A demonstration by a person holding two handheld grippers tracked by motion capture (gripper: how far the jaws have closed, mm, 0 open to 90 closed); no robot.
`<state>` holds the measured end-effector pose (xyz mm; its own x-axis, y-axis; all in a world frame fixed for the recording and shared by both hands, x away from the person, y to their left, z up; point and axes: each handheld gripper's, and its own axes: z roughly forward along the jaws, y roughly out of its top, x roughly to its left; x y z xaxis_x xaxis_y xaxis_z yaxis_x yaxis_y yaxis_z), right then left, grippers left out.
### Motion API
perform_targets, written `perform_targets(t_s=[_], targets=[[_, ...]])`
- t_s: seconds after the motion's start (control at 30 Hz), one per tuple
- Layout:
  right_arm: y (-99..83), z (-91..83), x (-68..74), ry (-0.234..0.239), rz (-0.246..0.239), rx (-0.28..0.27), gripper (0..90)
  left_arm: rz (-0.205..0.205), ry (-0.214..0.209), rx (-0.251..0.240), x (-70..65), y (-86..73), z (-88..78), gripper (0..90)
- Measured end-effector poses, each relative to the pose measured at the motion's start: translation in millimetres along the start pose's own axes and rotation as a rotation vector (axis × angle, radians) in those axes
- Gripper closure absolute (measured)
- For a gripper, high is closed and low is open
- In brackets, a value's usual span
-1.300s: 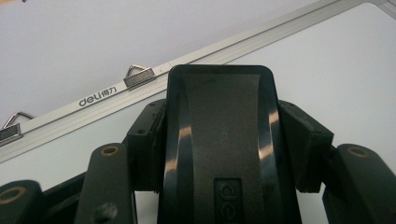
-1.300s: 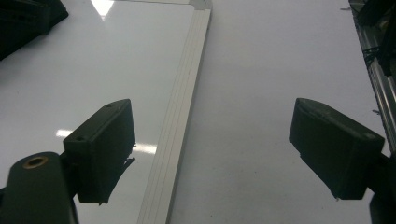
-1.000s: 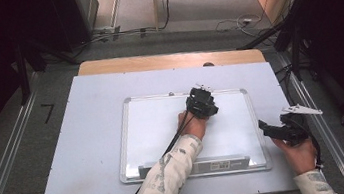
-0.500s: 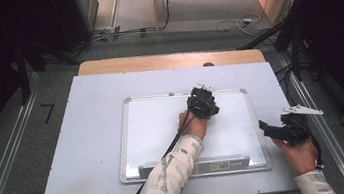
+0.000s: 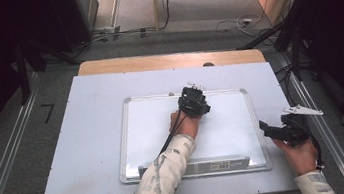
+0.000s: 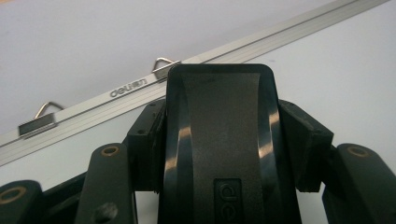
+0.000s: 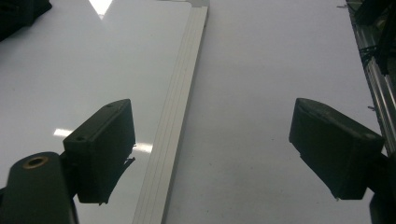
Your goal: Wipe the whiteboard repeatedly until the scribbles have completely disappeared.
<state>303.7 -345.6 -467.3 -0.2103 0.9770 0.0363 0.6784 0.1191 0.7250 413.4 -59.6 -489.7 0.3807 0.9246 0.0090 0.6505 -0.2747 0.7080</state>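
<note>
A whiteboard with a silver frame lies flat on the white table. My left gripper is near the board's top edge, shut on a black eraser that stands between its pads. The board's top rail with its brand mark runs just ahead of the eraser. My right gripper hovers at the board's right edge, open and holding nothing. In the right gripper view it straddles the frame's right rail, with one finger over the board and one over the table.
Two metal hanging clips sit on the board's top rail. A marker tray runs along the board's near edge. Aluminium rails border the table, and a wooden strip lies at its far edge.
The left gripper with the eraser has edged slightly left along the top of the board. The right gripper has stayed put.
</note>
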Motion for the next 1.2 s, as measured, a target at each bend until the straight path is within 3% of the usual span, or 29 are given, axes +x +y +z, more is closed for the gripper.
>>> perform_targets(t_s=[0.27,0.53,0.73,0.9,1.2], targets=[[0.1,0.3,0.5,0.000,-0.001,0.002,13.0,-0.004,0.009,-0.005,-2.4,1.1,1.6,41.2],[0.4,0.3,0.1,0.001,-0.001,0.001,13.0,0.016,-0.010,-0.012,-18.3,4.2,4.8,41.2],[0.2,0.4,0.5,0.001,-0.001,0.004,13.0,0.019,-0.020,-0.008,-16.2,3.9,4.4,41.1],[-0.5,0.0,-0.3,0.000,-0.002,0.004,13.0,0.015,-0.013,-0.001,-8.2,1.4,1.3,41.1],[-0.7,1.1,1.9,-0.008,-0.010,0.010,13.0,-0.026,0.025,-0.002,21.9,-8.2,-7.1,41.2]])
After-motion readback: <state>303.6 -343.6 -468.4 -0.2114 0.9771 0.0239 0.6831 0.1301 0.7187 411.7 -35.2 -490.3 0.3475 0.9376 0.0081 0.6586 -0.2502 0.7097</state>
